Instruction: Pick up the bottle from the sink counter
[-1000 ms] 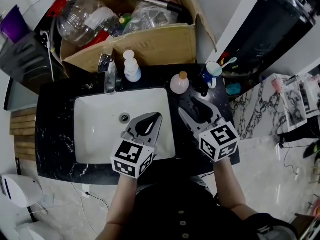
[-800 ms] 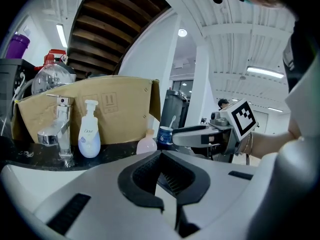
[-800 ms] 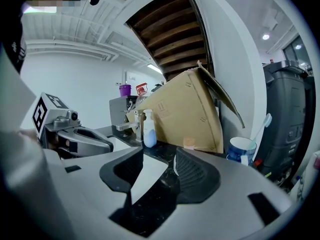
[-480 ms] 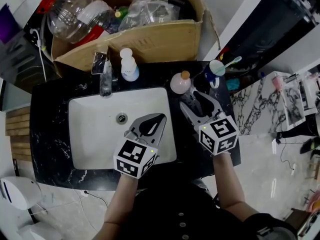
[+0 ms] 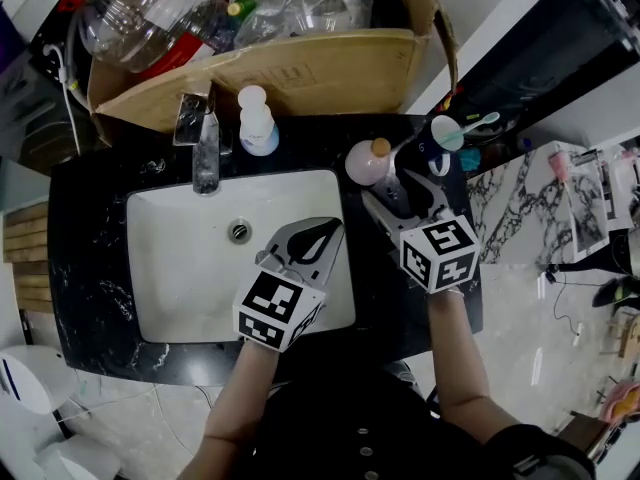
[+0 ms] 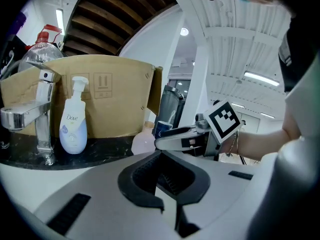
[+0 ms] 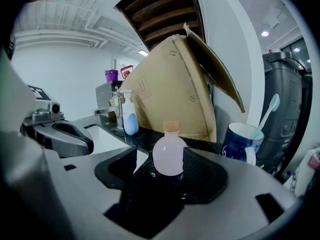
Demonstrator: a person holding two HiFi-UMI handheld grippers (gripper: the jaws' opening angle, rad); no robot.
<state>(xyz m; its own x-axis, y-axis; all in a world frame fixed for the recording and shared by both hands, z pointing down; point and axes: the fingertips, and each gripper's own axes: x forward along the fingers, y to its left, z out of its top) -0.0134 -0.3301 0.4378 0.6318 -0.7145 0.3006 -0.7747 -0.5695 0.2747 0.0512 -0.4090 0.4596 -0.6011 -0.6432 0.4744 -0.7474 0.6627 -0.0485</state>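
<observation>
Presumably light, smooth and fragile, the bottle (image 5: 365,163) beside the sink (image 5: 180,258) wanted a belly grip; the right gripper (image 5: 388,190) jaws had just been opening and stood empty short of it.

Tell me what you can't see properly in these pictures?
- Cardboard box: in the head view, the top edge cuts off what is piled inside.
- Pink bottle: in the left gripper view, partly hidden behind the right gripper.
- Mug: in the right gripper view, its pattern is too small and dark to make out.
</observation>
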